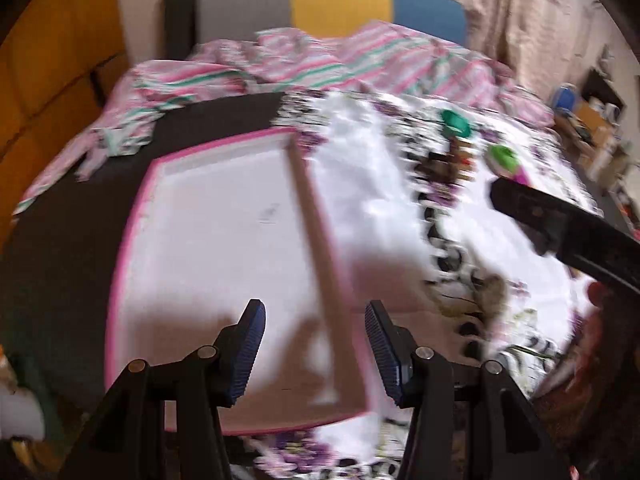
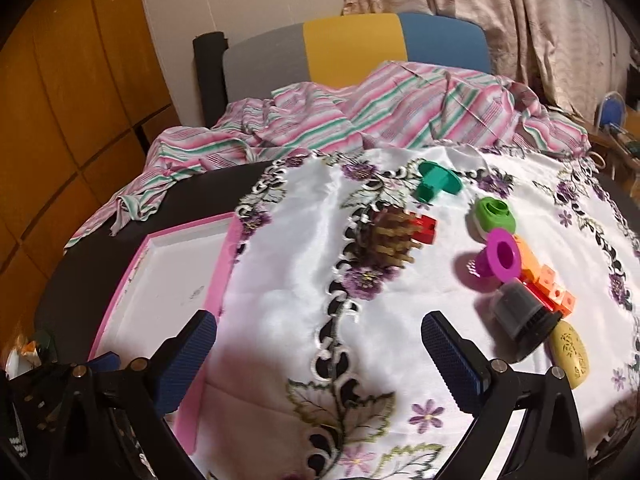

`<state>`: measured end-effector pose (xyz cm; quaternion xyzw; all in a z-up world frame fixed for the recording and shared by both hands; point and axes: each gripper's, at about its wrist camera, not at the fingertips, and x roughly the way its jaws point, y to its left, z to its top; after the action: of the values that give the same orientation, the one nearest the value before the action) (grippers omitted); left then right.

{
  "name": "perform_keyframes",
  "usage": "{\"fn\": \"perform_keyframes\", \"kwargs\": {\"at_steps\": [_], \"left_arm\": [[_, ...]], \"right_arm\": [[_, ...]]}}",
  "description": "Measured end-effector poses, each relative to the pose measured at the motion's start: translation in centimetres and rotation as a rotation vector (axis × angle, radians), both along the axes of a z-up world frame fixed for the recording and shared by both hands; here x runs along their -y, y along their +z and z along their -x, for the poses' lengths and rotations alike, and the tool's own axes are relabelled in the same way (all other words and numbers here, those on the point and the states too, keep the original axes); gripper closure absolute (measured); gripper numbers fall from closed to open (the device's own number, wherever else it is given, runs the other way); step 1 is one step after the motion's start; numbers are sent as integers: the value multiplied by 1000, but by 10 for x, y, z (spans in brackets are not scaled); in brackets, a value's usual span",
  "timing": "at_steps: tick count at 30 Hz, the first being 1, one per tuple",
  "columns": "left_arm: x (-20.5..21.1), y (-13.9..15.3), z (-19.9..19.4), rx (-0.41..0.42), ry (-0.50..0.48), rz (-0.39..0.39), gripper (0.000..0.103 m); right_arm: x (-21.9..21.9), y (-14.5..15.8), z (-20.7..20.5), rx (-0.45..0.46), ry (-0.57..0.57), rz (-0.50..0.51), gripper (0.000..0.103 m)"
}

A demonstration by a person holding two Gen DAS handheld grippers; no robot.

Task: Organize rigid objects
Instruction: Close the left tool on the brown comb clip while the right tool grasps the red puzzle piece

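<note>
Floral cloth (image 2: 280,280) covers dark counter (image 2: 80,280); pink-rimmed tray (image 2: 168,280) lies at its left edge, bare. Toys w/ green spool (image 2: 438,186), magenta spool (image 2: 498,260), pine cone (image 2: 390,236) sit on cloth, right of tray. Left hand-held gripper (image 1: 316,354) over tray, jaws apart, nothing between. Right hand-held gripper (image 2: 320,360) wide, empty.

White embroidered cloth (image 2: 280,304) with purple flowers and dark scrollwork spread over a dark round table (image 2: 80,276), covering its right and middle part. Striped pink-green-white fabric (image 2: 360,120) lies crumpled along the far edge of the table, one end trailing down on the far left. Behind it, a headboard (image 2: 352,48) in grey, yellow and blue panels. Beige curtain (image 2: 540,20) at far right. Orange-brown wooden panelling (image 2: 60,100) on the left. Clutter at far right, too blurred to identify.
</note>
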<state>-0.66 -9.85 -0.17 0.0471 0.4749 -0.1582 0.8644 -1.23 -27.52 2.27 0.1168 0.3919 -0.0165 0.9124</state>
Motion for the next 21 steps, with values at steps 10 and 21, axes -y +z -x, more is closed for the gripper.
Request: {"fn": "perform_keyframes", "kwargs": {"at_steps": [10,21], "left_arm": [[42,-6,9,-87,-175,107,50],[43,-18,-2,-161,-134,138,50]], "right_arm": [[65,-22,-13,-90,-122,-48,3],[95,-26,-97,-59,-95,-148,5]]}}
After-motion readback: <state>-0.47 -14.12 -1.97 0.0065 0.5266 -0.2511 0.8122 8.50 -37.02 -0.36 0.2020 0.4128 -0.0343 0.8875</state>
